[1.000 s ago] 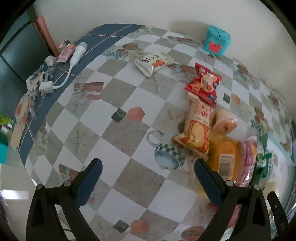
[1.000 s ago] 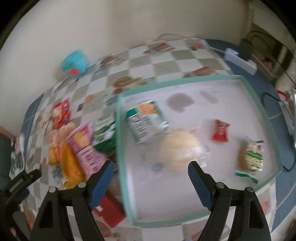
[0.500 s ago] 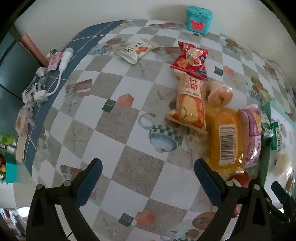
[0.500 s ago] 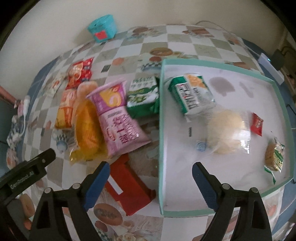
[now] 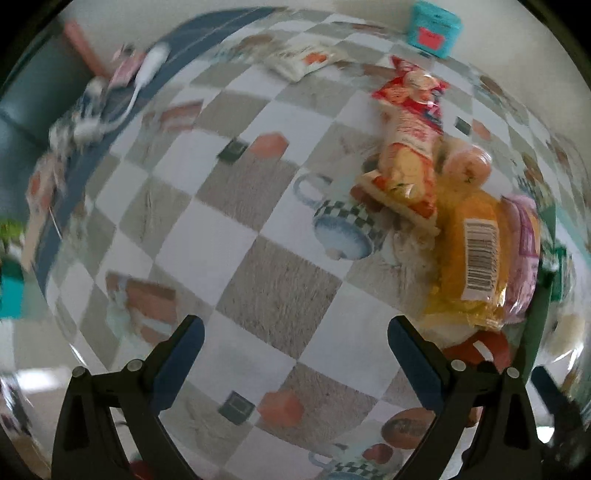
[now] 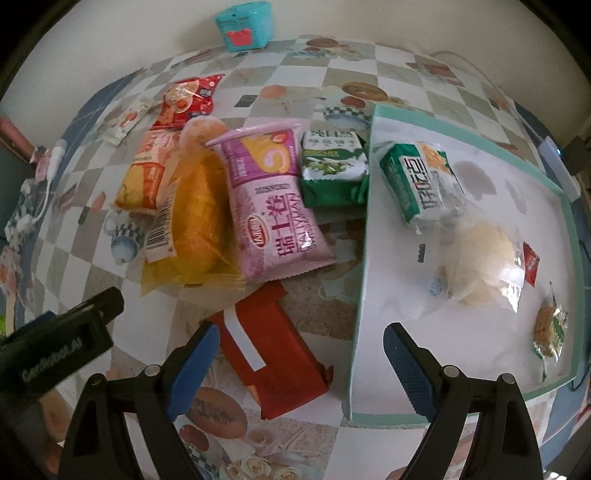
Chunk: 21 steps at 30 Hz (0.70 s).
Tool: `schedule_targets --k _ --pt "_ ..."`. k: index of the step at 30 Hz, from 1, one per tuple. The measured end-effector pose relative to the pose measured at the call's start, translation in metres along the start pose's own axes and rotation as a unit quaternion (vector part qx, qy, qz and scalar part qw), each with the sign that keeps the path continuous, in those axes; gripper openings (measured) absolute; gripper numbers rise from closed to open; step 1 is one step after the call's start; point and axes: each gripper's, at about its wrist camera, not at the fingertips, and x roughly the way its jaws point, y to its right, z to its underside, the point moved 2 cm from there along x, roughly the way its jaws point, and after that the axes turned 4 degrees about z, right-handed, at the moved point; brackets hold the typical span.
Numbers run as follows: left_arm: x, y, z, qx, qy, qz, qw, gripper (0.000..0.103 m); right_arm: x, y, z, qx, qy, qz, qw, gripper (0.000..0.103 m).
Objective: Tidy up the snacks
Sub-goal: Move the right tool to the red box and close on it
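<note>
A pile of snacks lies on the checked tablecloth: a pink roll-cake pack, a yellow pack, a green pack, an orange bread pack and a red pack. A flat red packet lies just left of the teal-rimmed tray. My right gripper hangs open above that packet and the tray's left rim, holding nothing. My left gripper is open over bare cloth, left of the yellow pack.
Inside the tray lie a green-and-white pack, a pale round cake in clear wrap, a small red sachet and a cookie pack. A teal box stands by the wall. A white cable lies at the table's left edge.
My right gripper has swung left, from over the tray's inside to over the red packet beside its rim. My left gripper has sunk a little closer to the cloth.
</note>
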Motion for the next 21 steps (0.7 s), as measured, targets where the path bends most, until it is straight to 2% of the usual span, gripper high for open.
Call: schedule_targets --k 5,8,11,21 --pt "0.001 -0.010 -0.001 -0.030 -0.002 0.003 0.9996 0.100 -0.006 -0.007 0.001 -0.017 0.012 0.001 1.000 0.091" --pt "0.007 -0.022 -0.001 -0.071 -0.018 0.026 0.9970 0.100 -0.009 -0.009 0.003 -0.017 0.015 -0.005 1.000 0.089" --pt "0.013 -0.027 0.002 -0.090 -0.034 0.039 0.9946 0.100 -0.008 -0.011 0.000 -0.018 0.014 -0.008 1.000 0.084" --pt "0.017 -0.040 0.006 -0.109 -0.044 0.059 0.9913 0.100 -0.016 -0.011 0.001 -0.021 0.024 -0.016 0.999 0.078"
